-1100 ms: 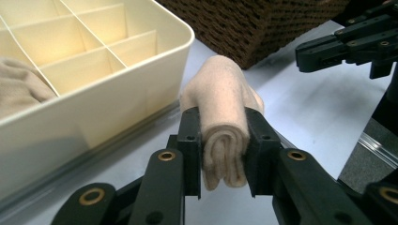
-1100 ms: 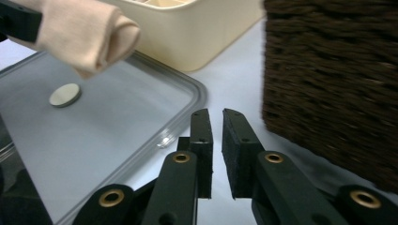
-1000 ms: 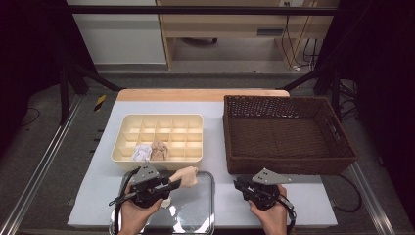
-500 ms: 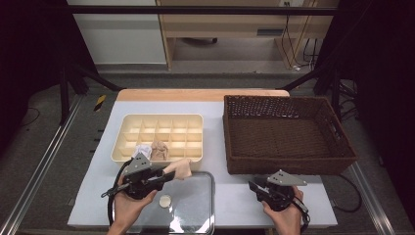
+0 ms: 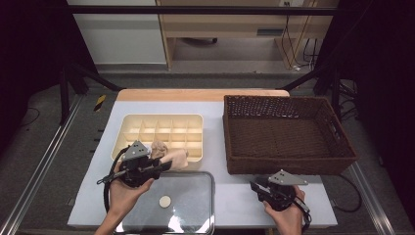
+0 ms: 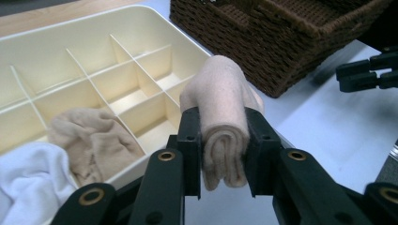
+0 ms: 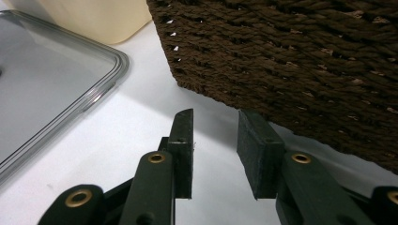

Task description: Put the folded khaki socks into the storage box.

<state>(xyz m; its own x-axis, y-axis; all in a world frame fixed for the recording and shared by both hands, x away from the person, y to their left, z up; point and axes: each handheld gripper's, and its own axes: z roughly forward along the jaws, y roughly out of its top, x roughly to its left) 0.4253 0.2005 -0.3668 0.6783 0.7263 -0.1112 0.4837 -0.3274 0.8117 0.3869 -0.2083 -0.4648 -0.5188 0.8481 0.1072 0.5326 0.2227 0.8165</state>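
Beige rolled sock (image 6: 220, 117) sits squeezed between the jaws of the left hand-held gripper (image 6: 220, 154), just ahead lies the tray (image 6: 94, 47) with its little boxes, probably its home, while the right hand-held gripper (image 7: 216, 154), empty, has just been opening.

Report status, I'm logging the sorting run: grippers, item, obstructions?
Left gripper shut on rolled beige sock, beside divided tray. Right gripper open, jaws just opening, nothing between. Path unobstructed.
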